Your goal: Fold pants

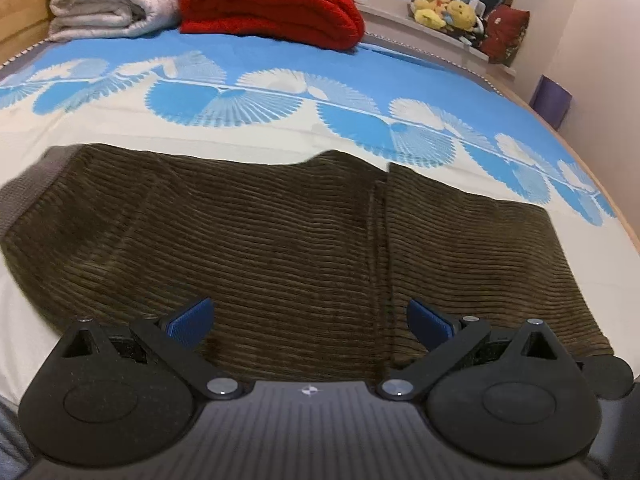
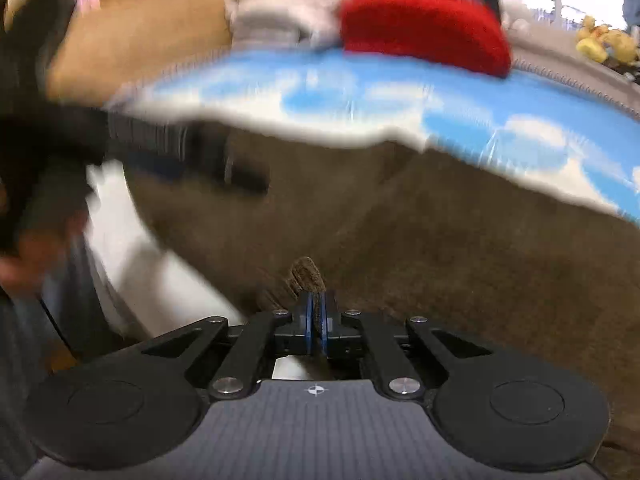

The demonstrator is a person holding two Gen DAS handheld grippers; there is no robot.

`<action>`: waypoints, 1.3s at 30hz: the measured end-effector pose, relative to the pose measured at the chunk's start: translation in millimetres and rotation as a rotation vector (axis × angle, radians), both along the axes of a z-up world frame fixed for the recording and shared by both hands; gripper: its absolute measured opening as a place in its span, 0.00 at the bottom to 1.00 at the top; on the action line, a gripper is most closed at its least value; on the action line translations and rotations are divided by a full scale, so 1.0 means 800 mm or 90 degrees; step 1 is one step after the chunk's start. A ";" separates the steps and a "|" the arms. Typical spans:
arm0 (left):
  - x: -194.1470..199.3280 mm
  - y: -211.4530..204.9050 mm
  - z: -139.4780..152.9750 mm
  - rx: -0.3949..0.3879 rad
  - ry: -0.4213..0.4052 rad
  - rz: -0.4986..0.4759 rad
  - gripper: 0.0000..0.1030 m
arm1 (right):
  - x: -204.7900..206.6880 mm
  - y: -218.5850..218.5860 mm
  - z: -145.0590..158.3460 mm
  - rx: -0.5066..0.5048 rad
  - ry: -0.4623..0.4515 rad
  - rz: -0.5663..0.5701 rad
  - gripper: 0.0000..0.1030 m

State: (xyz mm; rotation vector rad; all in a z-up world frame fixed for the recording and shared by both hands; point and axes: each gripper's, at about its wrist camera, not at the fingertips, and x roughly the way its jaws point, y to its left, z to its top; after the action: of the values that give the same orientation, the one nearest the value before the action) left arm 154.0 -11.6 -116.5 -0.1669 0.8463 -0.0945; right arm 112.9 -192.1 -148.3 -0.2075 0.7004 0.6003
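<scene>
Left wrist view: the left gripper [image 1: 310,322] is spread wide over the brown pants [image 1: 280,240], which lie flat on the bed [image 1: 120,120]. Right wrist view (blurry): the right gripper [image 2: 319,322] pinches the pants' edge.

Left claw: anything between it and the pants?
Nothing visible. The left claw is open right over the brown pants, which lie flat on the bedsheet. The red blanket and the white one sit well beyond. The right claw already pinches a fold of pants.
</scene>
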 end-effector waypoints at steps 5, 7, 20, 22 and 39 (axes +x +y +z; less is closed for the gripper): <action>0.014 -0.032 -0.011 0.012 0.001 -0.036 1.00 | 0.001 -0.006 0.005 0.012 0.006 -0.003 0.04; 0.018 -0.050 -0.024 0.065 0.014 -0.052 1.00 | -0.004 -0.005 0.004 0.004 -0.003 0.001 0.06; -0.010 -0.048 -0.066 0.223 -0.039 -0.074 1.00 | -0.052 -0.128 0.060 0.202 -0.049 -0.326 0.51; -0.010 -0.042 -0.073 0.219 -0.038 -0.070 1.00 | -0.061 -0.166 0.059 0.228 -0.086 -0.503 0.60; -0.014 -0.029 -0.076 0.175 -0.043 -0.059 1.00 | 0.007 -0.234 -0.025 0.439 0.156 -0.738 0.81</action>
State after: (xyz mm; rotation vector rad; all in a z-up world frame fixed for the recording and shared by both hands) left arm 142.9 -34.8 -177.3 0.1332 0.7909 -0.0696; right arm 118.8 -379.5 -168.7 0.8867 0.6846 -0.2832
